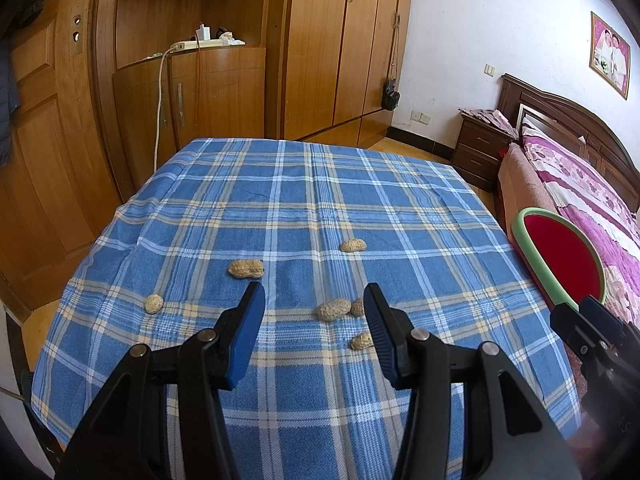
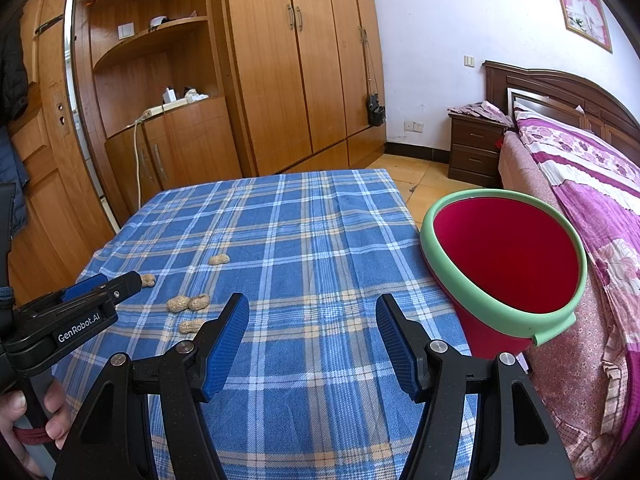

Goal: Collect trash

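Several peanuts in their shells lie on the blue plaid tablecloth (image 1: 280, 208). In the left wrist view one peanut (image 1: 246, 269) lies ahead left, one (image 1: 353, 245) farther right, one (image 1: 153, 303) at the left, and a group (image 1: 333, 309) sits between my fingers. My left gripper (image 1: 314, 296) is open and empty just above that group. My right gripper (image 2: 312, 306) is open and empty over bare cloth. A red bin with a green rim (image 2: 504, 264) stands off the table's right edge, also in the left wrist view (image 1: 560, 256). The left gripper (image 2: 100, 288) shows at the left of the right wrist view.
A wooden wardrobe (image 1: 340, 40) and shelf unit with a power strip (image 1: 196, 45) stand behind the table. A bed with a pink floral cover (image 2: 592, 184) and a nightstand (image 2: 474, 148) are on the right. The table's far edge (image 1: 312, 142) drops to the wooden floor.
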Available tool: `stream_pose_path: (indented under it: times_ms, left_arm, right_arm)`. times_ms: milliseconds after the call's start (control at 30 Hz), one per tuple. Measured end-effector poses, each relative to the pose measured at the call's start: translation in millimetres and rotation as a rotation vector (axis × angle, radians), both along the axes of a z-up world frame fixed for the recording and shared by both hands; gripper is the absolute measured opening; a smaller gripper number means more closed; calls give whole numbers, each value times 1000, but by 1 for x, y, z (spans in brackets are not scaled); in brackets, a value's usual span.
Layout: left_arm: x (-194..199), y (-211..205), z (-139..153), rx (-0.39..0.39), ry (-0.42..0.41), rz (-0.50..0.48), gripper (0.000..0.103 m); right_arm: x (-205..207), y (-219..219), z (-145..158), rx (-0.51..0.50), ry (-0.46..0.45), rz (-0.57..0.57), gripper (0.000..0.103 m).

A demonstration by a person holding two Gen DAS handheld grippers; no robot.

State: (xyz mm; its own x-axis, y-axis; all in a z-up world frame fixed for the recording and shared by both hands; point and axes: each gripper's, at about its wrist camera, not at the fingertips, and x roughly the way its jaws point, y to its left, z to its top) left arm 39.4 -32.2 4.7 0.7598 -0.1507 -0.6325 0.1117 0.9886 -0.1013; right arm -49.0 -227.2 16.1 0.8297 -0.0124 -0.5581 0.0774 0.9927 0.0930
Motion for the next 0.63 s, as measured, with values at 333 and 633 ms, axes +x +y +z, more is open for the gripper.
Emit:
stream_pose_path:
  times_ms: [333,633]
  left_arm:
    - [0,0,0,1,0,0,51]
    - [1,0,-1,3,3,0,51]
  right_arm:
    - [0,0,-1,-1,-2,-1,67]
    - [0,0,-1,-4,-3,-2,67]
